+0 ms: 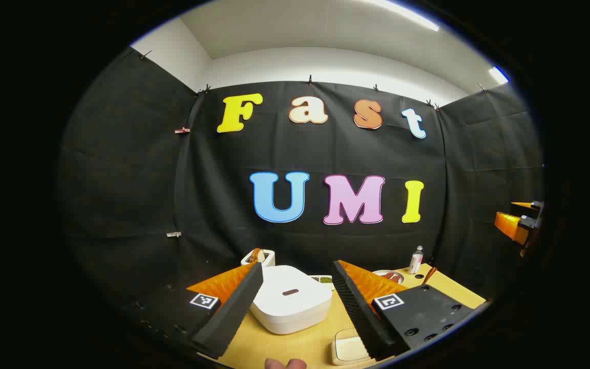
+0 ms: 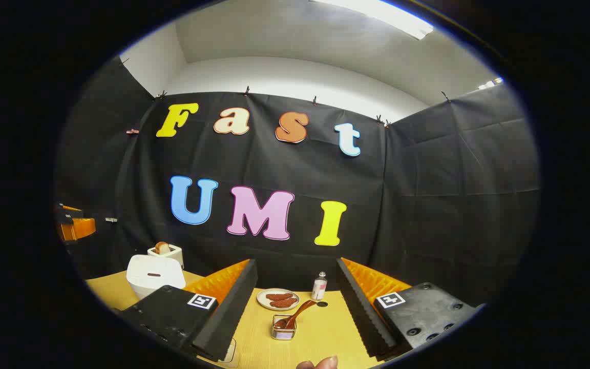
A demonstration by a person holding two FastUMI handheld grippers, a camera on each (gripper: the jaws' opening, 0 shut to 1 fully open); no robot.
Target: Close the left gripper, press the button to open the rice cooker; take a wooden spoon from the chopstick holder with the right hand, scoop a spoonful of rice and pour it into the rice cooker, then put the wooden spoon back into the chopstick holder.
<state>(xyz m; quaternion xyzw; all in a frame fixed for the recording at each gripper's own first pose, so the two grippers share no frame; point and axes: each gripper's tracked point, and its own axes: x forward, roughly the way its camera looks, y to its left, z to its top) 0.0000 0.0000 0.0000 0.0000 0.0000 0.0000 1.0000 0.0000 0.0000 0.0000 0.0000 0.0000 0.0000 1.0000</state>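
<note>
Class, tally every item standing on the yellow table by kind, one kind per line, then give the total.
Rice cooker: 1
Toaster: 1
Plate of food: 1
Bottle: 1
Chopstick holder with wooden spoon: 1
Rice container: 1
Total: 6

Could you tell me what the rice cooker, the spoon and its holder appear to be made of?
The rice cooker: probably plastic, going by its smooth, matte white shell with rounded edges. The spoon: seemingly wood, brown with a slight sheen. The chopstick holder: possibly wire or clear material, since the spoon shows through it; too small to settle.
</note>
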